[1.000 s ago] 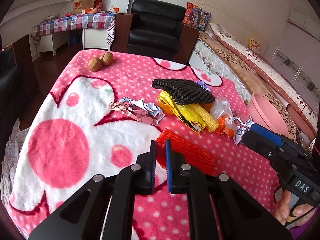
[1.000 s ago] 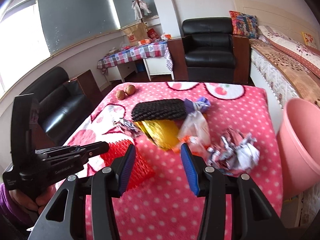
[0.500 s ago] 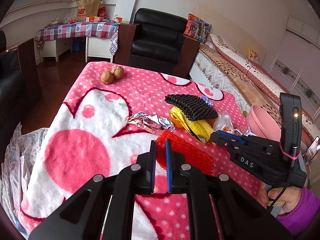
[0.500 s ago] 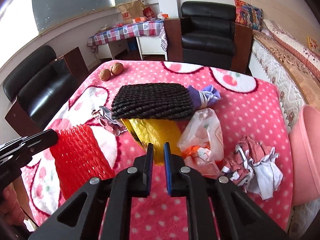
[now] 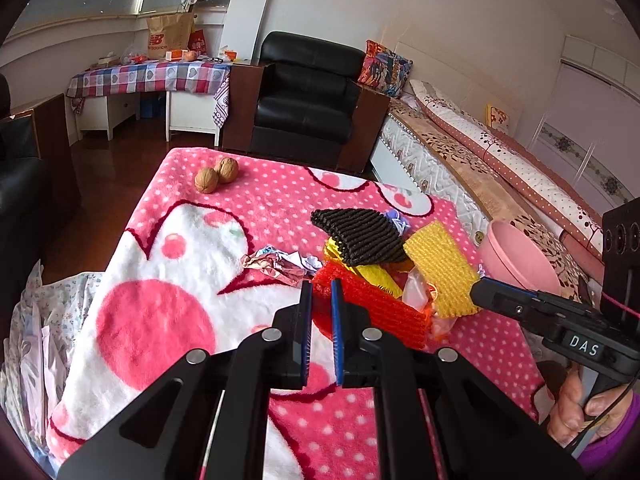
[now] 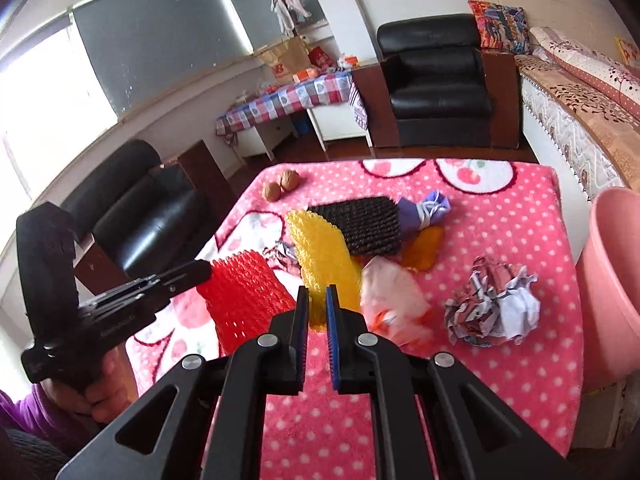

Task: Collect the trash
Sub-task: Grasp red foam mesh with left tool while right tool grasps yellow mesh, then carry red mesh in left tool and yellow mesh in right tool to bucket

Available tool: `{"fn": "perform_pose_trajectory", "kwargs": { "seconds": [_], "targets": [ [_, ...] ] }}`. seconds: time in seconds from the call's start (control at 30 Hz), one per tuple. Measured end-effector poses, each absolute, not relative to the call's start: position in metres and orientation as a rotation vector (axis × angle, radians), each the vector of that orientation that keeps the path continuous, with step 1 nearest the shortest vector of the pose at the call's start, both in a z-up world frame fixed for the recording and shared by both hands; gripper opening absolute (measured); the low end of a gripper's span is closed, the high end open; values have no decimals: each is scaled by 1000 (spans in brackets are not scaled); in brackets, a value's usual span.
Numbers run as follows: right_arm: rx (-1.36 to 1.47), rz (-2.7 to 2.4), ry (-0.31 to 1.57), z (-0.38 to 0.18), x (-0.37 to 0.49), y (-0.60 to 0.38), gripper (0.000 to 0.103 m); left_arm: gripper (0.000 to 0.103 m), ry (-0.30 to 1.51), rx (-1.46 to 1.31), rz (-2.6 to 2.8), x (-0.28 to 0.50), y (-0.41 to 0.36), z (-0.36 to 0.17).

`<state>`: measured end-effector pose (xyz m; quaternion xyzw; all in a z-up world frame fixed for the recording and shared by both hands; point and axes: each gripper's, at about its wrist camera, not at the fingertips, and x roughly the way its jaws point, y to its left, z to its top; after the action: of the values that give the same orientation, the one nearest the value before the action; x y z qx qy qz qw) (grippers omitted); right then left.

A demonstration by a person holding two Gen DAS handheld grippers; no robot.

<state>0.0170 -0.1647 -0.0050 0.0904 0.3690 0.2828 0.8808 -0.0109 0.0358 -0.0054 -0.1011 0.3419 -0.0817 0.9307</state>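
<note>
On the pink dotted blanket (image 5: 256, 200) lies a pile of trash. My left gripper (image 5: 319, 286) is shut on a corner of the red foam net (image 5: 372, 304), which hangs lifted off the blanket; the right wrist view shows that same red net (image 6: 244, 292) at the left gripper (image 6: 202, 270). My right gripper (image 6: 317, 292) is shut on the lower edge of the yellow foam net (image 6: 324, 256), raised and tilted up in front of the black foam net (image 6: 360, 224). From the left wrist, the yellow net (image 5: 440, 268) stands at the right gripper's tip (image 5: 478, 292).
A clear plastic bag (image 6: 392, 300), crumpled paper (image 6: 492, 304), a purple bundle (image 6: 424, 210) and a foil wrapper (image 5: 280, 264) lie around the pile. Two walnuts (image 5: 216, 174) sit at the far left. A pink bin (image 6: 612, 280) stands beside the blanket's right edge.
The right gripper went from open to shut on the yellow net and pulled it up out from under the black net. The left gripper rose a little with the red net.
</note>
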Motion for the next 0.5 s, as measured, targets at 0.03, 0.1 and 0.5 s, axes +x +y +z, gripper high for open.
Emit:
{"fn": "perform_pose_trajectory", "kwargs": {
  "seconds": [0.03, 0.1, 0.5],
  "targets": [
    [200, 585, 757, -1, 15, -169, 8, 8, 696, -205, -171, -11, 34, -3],
    [227, 571, 738, 7, 14, -178, 8, 8, 688, -196, -181, -11, 29, 2],
    [315, 436, 661, 22, 7, -247, 8, 8, 631, -142, -279, 2, -22, 30]
  ]
}}
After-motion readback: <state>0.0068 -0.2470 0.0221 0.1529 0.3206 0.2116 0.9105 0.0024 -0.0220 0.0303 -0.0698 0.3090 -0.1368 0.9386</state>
